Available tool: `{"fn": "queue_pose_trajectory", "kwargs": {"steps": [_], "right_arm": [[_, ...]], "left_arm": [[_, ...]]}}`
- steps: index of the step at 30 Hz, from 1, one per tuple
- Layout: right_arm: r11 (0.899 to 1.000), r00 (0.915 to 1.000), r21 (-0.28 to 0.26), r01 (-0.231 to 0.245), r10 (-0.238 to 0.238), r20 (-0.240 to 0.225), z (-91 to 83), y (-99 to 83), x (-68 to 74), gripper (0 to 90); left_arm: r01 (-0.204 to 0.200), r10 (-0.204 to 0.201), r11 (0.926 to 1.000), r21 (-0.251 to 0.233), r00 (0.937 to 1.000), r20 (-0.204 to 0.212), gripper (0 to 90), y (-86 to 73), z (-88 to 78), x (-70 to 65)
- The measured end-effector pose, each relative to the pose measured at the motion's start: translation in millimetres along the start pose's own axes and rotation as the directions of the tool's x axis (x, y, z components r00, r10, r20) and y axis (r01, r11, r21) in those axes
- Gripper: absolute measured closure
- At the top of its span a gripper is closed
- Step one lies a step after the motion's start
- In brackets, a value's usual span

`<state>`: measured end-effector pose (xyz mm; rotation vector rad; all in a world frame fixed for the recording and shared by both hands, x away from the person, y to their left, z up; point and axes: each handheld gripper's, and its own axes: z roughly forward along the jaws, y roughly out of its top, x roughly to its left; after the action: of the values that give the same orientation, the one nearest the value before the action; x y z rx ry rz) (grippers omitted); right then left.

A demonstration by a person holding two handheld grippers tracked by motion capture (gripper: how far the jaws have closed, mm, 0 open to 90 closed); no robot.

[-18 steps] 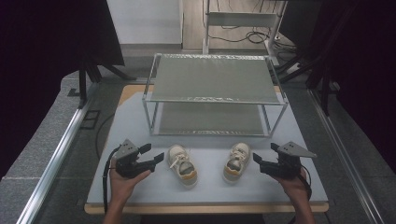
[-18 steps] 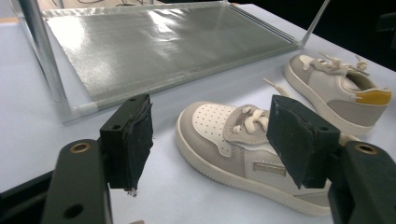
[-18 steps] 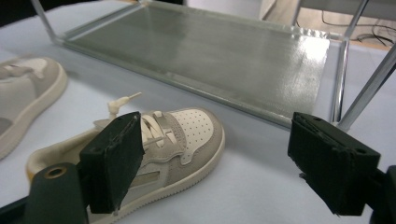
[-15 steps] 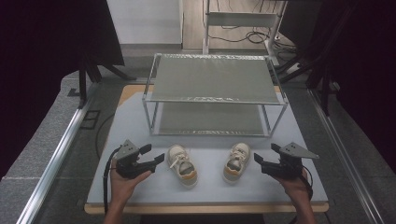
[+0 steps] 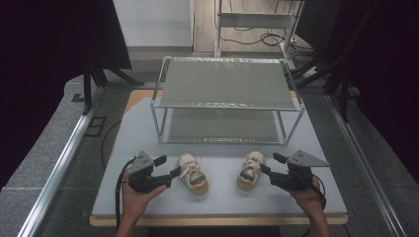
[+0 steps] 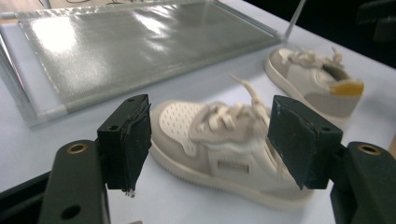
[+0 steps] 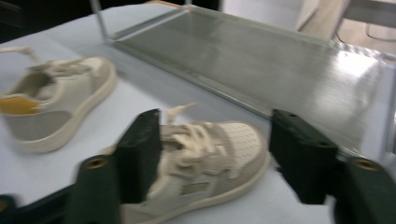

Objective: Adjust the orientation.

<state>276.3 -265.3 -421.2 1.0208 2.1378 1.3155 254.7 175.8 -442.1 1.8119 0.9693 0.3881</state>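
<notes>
Shoes point(image 5: 193, 174) point(image 5: 250, 170) — ungrasped | both grippers' point(image 5: 168, 167) point(image 5: 272, 163) jaws spread | right gripper view blurred

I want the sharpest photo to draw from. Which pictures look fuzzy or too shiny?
Right gripper view: blurry all over, the small cream sneaker smeared. Left gripper view: sharper, but white glare on the grey metal rack shelf. High view: dim, dark at both sides, no blur.

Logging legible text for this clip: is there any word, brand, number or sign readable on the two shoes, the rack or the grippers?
None can be read.
Left shoe: a small rectangular patch on its side, too blurred to tell whether it carries text.
Right shoe: a similar side patch, blurred.
Wire rack: no label visible.
Left gripper and right gripper: no markings visible.
</notes>
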Motion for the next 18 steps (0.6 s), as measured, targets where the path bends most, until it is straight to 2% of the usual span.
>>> {"fn": "queue_pose_trajectory", "kwargs": {"steps": [3, 4, 7, 8, 11, 15, 18], "right_arm": [[0.999, 0.9997, -0.047, -0.021, 0.020, -0.016, -0.2, -2.1, 7.6, 41.5], [0.997, 0.9980, -0.056, -0.048, 0.046, -0.043, 2.8, -1.0, 10.6, 43.6], [0.998, 0.9989, -0.055, -0.029, 0.027, -0.037, 3.6, 0.1, 15.7, 46.3], [0.998, 0.9985, -0.060, -0.026, 0.023, -0.049, 4.6, -0.1, 18.0, 48.1], [0.999, 0.9979, -0.044, -0.015, 0.012, -0.064, 9.6, -2.5, 21.2, 55.3], [0.999, 0.9956, -0.027, -0.034, 0.031, -0.089, 17.1, -7.4, 24.2, 63.1], [1.000, 0.9927, -0.007, -0.016, 0.015, -0.119, 23.6, -9.4, 30.8, 69.7]], "left_arm": [[0.016, -0.016, 0.9997, -0.021, 0.9998, -0.008, 31.2, 1.1, -4.4, 0.8], [0.013, -0.013, 0.9991, -0.040, 0.9999, 0.000, 31.4, 4.2, -7.1, -2.1], [0.002, -0.002, 0.9992, -0.039, 1.0000, 0.001, 31.5, 5.3, -6.6, -5.5], [-0.001, 0.001, 0.9994, -0.034, 1.0000, 0.001, 31.5, 5.2, -5.5, -6.4], [-0.017, 0.017, 0.9999, 0.000, 0.9998, -0.007, 31.5, 4.9, -2.2, -7.3], [-0.018, 0.018, 0.9998, -0.009, 0.9998, -0.009, 31.8, 7.2, -7.6, -7.4], [-0.001, 0.001, 0.9999, -0.017, 0.9999, -0.014, 32.1, 8.0, -11.2, -5.5]]}}
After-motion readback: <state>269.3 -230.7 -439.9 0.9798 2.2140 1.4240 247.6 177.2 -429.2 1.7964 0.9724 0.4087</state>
